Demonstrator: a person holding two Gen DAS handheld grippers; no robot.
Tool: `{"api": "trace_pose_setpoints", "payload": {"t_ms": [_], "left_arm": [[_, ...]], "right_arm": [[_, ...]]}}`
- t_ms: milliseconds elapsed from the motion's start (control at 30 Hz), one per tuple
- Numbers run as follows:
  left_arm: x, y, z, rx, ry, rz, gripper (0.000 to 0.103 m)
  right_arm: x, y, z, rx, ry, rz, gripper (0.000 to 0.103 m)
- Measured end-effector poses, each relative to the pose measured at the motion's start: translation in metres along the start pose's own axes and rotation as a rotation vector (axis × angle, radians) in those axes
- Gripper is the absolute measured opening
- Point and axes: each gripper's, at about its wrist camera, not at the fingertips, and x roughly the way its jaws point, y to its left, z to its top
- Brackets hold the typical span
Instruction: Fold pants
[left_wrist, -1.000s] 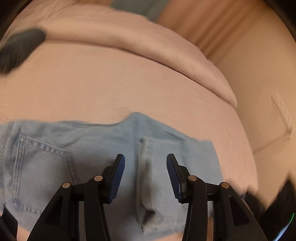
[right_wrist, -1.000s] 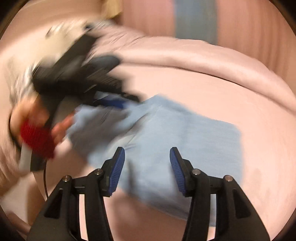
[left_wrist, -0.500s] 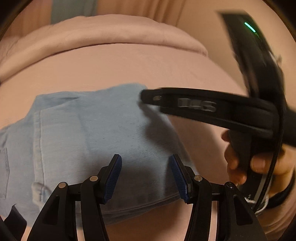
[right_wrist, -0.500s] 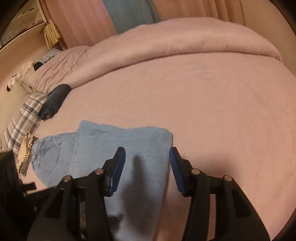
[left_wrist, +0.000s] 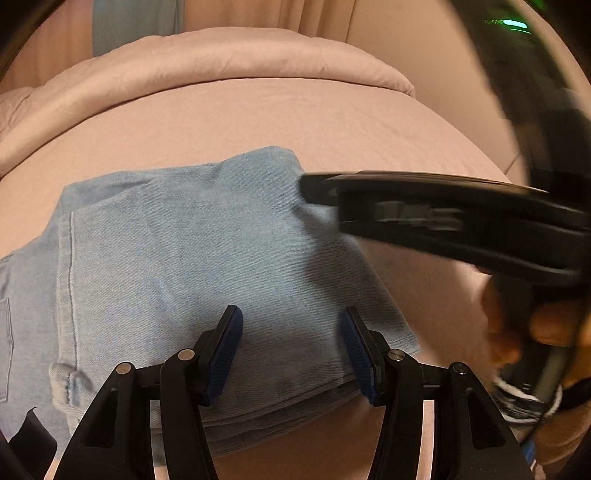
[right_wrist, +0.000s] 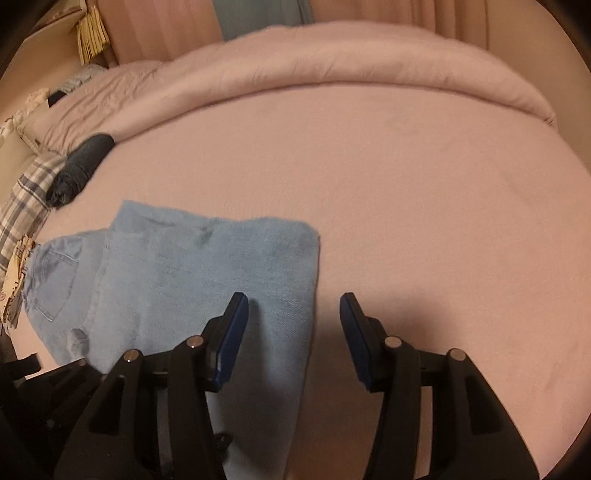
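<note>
**Fold pants: preparing the next fold on the bed**

The pants (left_wrist: 207, 258) are lying partly folded on the bed (right_wrist: 406, 192), toward its near edge, with the waist and back pocket (right_wrist: 55, 280) showing at the left end of the stack. Judged from this layout, a further fold is pending.

To do it well, each gripper should be taking all layers of one corner of the free end, lifting evenly and laying edge onto edge.

The left gripper (left_wrist: 291, 354) is hovering low over the near edge of the denim, jaws standing wide and empty. The right gripper (right_wrist: 293, 339) is hovering level above the right-hand edge of the stack, jaws likewise wide, holding nothing. In the left wrist view it is crossing over the far right corner.
</note>
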Motion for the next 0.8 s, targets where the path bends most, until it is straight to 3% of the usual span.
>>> {"api": "trace_pose_setpoints", "payload": {"t_ms": [67,267,367,433,567,800], "left_arm": [[-0.010,0.008,-0.004,-0.027,-0.003,-0.003,0.055],[-0.049,0.056,-0.013,-0.169,-0.112,0.057,0.055],[-0.047,0.085,-0.021,-0.245,-0.083,0.090,0.055],[-0.040,0.095,-0.026,-0.272,-0.054,0.067,0.055],[-0.035,0.088,-0.029,-0.210,-0.081,0.095,0.057],[-0.047,0.089,-0.035,-0.220,-0.086,0.077,0.059]], "right_arm": [[-0.019,-0.004,-0.003,0.001,-0.036,0.002,0.052],[-0.057,0.001,-0.027,-0.039,-0.059,0.039,0.053],[-0.059,0.015,-0.040,-0.087,-0.052,0.063,0.053],[-0.055,0.023,-0.051,-0.109,-0.038,0.077,0.052],[-0.026,0.039,-0.065,-0.135,0.047,0.057,0.051],[-0.019,0.048,-0.063,-0.145,0.071,0.020,0.054]]}}
